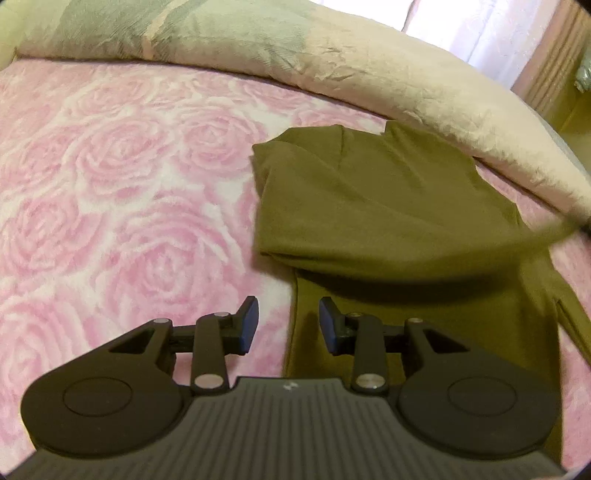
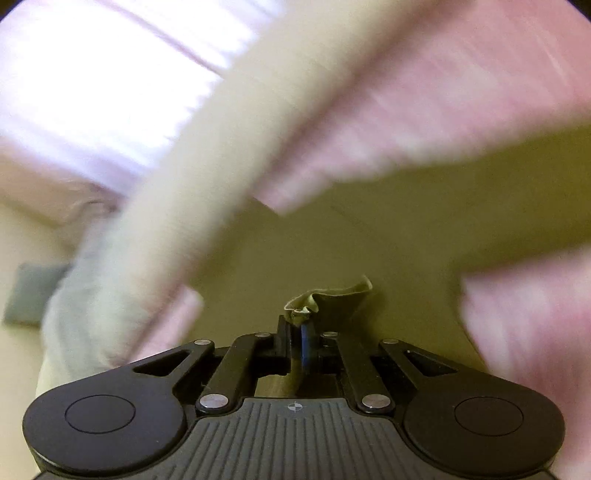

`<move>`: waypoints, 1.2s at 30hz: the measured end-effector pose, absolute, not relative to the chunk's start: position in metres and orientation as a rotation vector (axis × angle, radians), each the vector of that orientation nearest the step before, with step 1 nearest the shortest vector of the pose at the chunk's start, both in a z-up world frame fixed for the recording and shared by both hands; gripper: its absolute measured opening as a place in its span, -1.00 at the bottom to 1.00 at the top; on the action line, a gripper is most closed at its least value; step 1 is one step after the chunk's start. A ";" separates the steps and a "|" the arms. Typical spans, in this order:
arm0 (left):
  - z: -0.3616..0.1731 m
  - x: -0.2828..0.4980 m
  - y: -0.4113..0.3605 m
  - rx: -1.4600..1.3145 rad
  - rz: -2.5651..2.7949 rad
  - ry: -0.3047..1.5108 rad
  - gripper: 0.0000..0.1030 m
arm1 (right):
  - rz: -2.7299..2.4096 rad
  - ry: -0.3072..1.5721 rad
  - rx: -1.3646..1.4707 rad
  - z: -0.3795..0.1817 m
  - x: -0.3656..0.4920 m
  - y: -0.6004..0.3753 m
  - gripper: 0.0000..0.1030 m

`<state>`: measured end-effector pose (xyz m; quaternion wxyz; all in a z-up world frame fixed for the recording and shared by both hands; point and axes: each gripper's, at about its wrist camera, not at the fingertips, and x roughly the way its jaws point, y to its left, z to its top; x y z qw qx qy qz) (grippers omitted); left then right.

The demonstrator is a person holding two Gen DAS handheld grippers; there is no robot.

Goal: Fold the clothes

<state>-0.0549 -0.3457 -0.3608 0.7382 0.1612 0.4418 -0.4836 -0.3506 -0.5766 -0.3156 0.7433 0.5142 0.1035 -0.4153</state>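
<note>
Beneath both grippers spreads a pink rose-patterned bedspread (image 1: 122,192), sharp only in the left wrist view; in the right wrist view it is a pink smear. Beyond the left gripper a cream and grey-green quilt (image 1: 332,62) lies along the far edge of the bedspread, and past it a bright curtained window (image 1: 480,29) is cut off by the lens rim. The right wrist view shows the same quilt as a pale blurred band up and to the left of its gripper, with a grey shape at the far left too blurred to name.

Ahead and to the right of the left gripper (image 1: 288,323) lies the olive-green garment (image 1: 388,206), partly folded, an upper layer doubled over a lower panel that runs back under the right finger. Its right side passes out of view. The left gripper's jaws stand apart with nothing between them, poised at the garment's left edge; whether they touch the cloth is unclear.

Only the right wrist view shows the right gripper (image 2: 301,326): clenched on a bunched corner of the garment, the cloth sticking up just past the fingertips.
</note>
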 end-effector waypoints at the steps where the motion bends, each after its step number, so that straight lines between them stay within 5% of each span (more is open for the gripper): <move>1: -0.363 -0.056 -0.350 0.375 -1.067 0.950 -0.40 | -0.896 0.186 1.073 -0.300 -0.349 -0.578 -0.93; 6: -0.369 -0.068 -0.373 0.487 -1.116 0.823 -0.41 | -0.908 0.089 0.920 -0.257 -0.349 -0.591 -0.93; 12: -0.379 -0.079 -0.401 0.611 -1.167 0.694 -0.44 | -1.057 0.169 1.014 -0.292 -0.370 -0.599 -0.93; 21: -0.383 -0.093 -0.405 0.778 -1.274 0.489 -0.82 | -1.060 0.149 1.109 -0.309 -0.391 -0.607 -0.93; 36: -0.361 -0.027 -0.383 0.379 -1.091 0.855 -0.73 | -1.134 0.428 1.144 -0.364 -0.405 -0.604 -0.92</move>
